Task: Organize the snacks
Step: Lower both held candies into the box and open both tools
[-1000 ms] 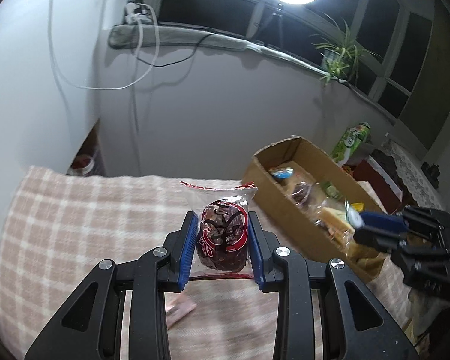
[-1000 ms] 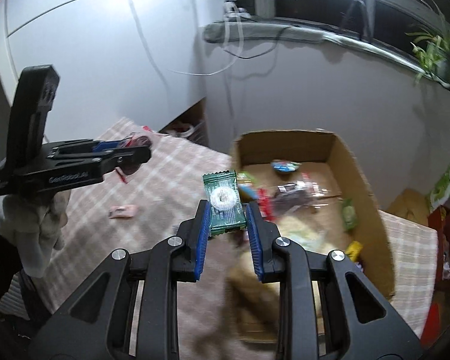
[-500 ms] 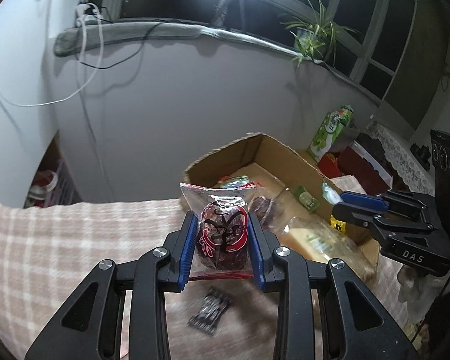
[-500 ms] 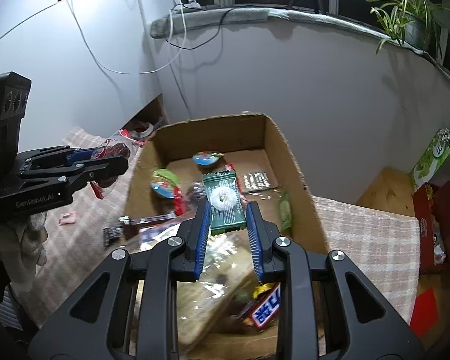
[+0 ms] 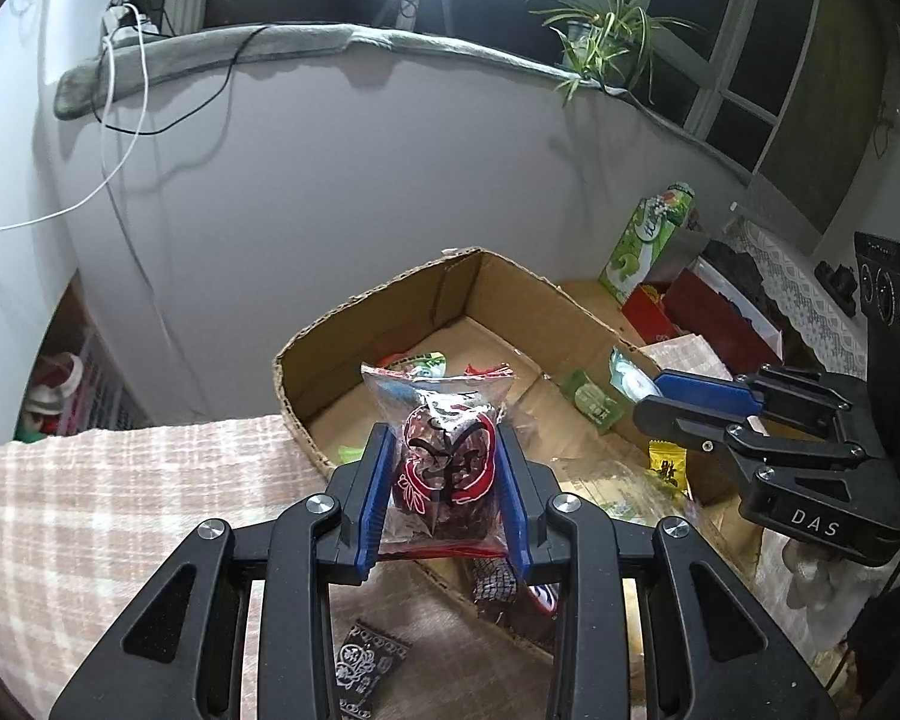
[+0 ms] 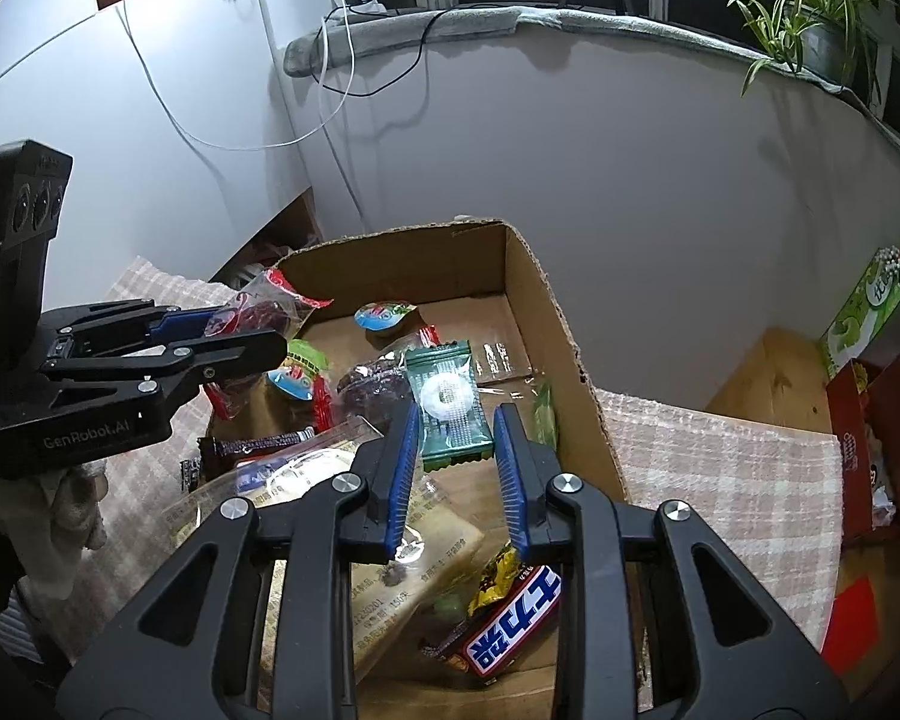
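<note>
Both grippers tilt down over the cardboard box [image 6: 546, 300]. The left gripper [image 5: 444, 480] clamps a red-printed snack bag [image 5: 444, 456]; the right gripper's [image 6: 456, 462] jaws have just been easing apart, its left pad touching the green candy packet [image 6: 450, 408] between them.

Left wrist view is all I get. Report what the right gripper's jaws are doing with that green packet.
Observer: The right gripper has just been opening its jaws. The green candy packet sits between them, with a gap showing at one pad.
Operator: Say what lies below it.
Observer: A large clear-wrapped pack, on the floor of the cardboard box.
Operator: Now place my left gripper.
Observer: The left gripper grips its red-printed packet at the box's left rim.
</note>
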{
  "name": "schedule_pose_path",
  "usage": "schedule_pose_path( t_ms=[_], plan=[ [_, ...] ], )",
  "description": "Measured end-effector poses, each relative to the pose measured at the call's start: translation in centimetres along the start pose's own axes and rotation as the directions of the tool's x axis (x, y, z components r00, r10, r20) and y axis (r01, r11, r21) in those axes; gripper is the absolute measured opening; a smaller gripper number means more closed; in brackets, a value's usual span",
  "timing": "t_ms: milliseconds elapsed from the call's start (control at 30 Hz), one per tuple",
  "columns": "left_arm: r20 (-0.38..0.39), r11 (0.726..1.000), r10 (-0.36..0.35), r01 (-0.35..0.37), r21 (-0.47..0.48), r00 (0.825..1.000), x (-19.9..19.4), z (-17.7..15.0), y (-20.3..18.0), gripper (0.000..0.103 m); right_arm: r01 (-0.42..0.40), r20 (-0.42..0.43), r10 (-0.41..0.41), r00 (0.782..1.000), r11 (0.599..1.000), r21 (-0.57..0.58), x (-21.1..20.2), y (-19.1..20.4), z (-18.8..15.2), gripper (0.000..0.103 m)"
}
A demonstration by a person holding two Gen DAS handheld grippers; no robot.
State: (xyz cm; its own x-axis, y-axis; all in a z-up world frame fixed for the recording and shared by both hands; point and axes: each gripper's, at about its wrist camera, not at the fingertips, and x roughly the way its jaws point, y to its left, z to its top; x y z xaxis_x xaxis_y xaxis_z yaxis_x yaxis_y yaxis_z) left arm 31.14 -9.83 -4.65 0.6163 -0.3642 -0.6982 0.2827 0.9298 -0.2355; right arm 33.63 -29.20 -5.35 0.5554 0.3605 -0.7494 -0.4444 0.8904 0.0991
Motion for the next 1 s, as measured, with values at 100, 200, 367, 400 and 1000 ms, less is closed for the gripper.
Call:
schedule_pose_path(
  t_ms=[100, 200, 367, 400, 1000],
  plan=[
    [0.0, 1.0, 0.0, 0.0, 0.002, 1.0, 0.1, 0.0, -0.2, 0.032, 0.007, 0.004, -0.007, 1.0, 1.0, 0.002, 0.0, 0.0, -0.1, 0.037],
    [-0.002, 1.0, 0.0, 0.0, 0.006, 1.0, 0.2, 0.0, -0.3, 0.042, 0.014, 0.015, -0.014, 1.0, 1.0, 0.005, -0.3, -0.2, 0.0, 0.05],
    [0.015, 1.0, 0.013, -0.013, 0.01, 1.0, -0.2, 0.2, -0.5, 0.055, 0.035, 0.028, -0.035, 0.999, 0.999, -0.001, -0.8, -0.1, -0.2, 0.073],
    [0.017, 1.0, 0.017, -0.017, 0.009, 1.0, -0.3, 0.2, -0.5, 0.06, 0.038, 0.033, -0.038, 0.999, 0.999, -0.001, -1.0, -0.1, -0.2, 0.075],
    [0.053, 1.0, 0.018, -0.019, 0.013, 0.998, -2.9, -0.3, -0.7, 0.061, 0.07, 0.046, -0.07, 0.996, 0.998, -0.002, -3.2, 1.6, -1.0, 0.082]
  ],
)
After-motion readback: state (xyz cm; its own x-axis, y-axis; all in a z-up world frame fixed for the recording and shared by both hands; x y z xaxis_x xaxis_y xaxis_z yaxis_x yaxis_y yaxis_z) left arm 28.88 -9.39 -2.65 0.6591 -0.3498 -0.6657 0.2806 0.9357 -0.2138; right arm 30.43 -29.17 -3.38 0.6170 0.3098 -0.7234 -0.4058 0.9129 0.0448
